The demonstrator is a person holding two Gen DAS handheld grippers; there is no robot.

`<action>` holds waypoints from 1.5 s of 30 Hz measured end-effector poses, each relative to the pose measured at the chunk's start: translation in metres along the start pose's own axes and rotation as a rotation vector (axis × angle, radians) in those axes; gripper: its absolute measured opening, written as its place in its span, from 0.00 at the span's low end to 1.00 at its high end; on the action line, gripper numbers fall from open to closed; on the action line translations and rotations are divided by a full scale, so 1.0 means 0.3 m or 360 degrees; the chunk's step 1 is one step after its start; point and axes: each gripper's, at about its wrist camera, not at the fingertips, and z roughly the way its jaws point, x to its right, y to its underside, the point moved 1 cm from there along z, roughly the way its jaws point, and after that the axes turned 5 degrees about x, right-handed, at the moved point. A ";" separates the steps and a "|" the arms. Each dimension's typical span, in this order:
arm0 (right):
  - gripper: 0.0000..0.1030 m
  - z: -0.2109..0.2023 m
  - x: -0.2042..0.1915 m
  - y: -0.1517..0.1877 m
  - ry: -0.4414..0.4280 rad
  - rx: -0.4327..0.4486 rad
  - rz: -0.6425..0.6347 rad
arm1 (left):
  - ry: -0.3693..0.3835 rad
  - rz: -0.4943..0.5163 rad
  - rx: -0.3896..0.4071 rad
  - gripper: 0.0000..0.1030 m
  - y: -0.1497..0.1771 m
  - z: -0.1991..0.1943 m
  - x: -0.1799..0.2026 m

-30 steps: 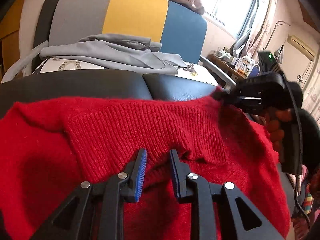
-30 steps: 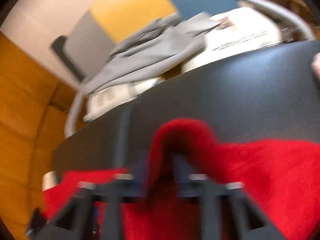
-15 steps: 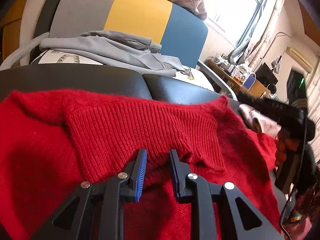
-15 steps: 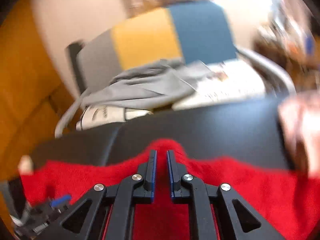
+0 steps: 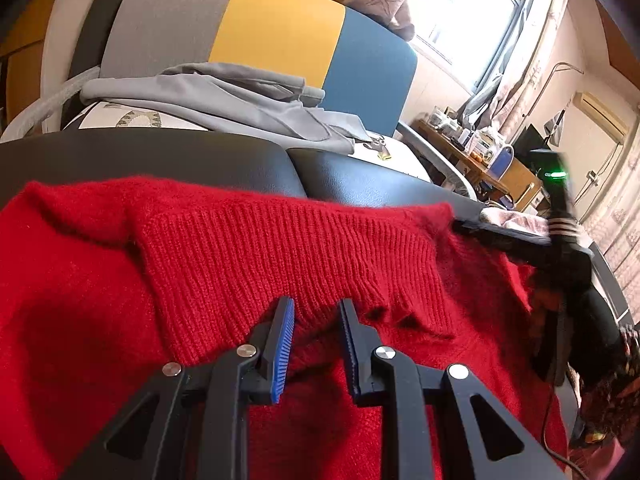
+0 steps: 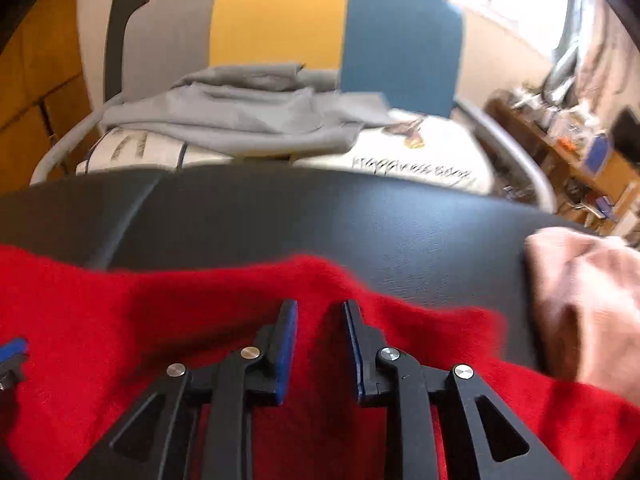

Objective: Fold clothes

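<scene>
Red sweater [image 5: 280,248] lies on the black cushion [image 6: 320,216]. Left gripper [image 5: 316,320] and right gripper [image 6: 320,320] hang over the sweater, jaws apart, holding nothing. Gray clothes [image 5: 224,96] sit behind the cushion.

A black padded bench [image 6: 400,232] carries a red sweater [image 5: 280,256] and a pink cloth [image 6: 580,300].

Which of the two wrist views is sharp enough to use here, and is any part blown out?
Left wrist view: sharp on the red knit sweater, with its ribbing readable; the window is blown out. Right wrist view: motion-blurred throughout, the sweater edge and the pink cloth smeared, top right corner washed out.
</scene>
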 end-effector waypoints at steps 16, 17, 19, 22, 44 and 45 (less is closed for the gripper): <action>0.42 -0.108 -0.132 0.195 -0.0707 -0.0162 0.0511 | -0.0021 -0.0274 0.0161 0.28 0.013 -0.131 -0.140; 0.42 -0.099 -0.141 0.184 -0.0705 -0.0164 0.0479 | -0.0014 -0.0308 0.0119 0.28 0.017 -0.113 -0.153; 0.13 -0.102 -0.181 0.161 -0.0735 -0.0198 0.0353 | -0.0004 -0.0321 0.0124 0.28 0.020 -0.112 -0.157; 0.06 -0.137 -0.186 0.135 -0.0695 -0.0132 0.0219 | -0.0018 -0.0298 0.0143 0.28 0.026 -0.121 -0.147; 0.07 -0.145 -0.175 0.163 -0.0733 -0.0177 0.0286 | -0.0026 -0.0292 0.0159 0.35 0.029 -0.130 -0.152; 0.07 -0.140 -0.165 0.170 -0.0720 -0.0191 0.0300 | -0.0022 -0.0294 0.0151 0.35 0.029 -0.127 -0.153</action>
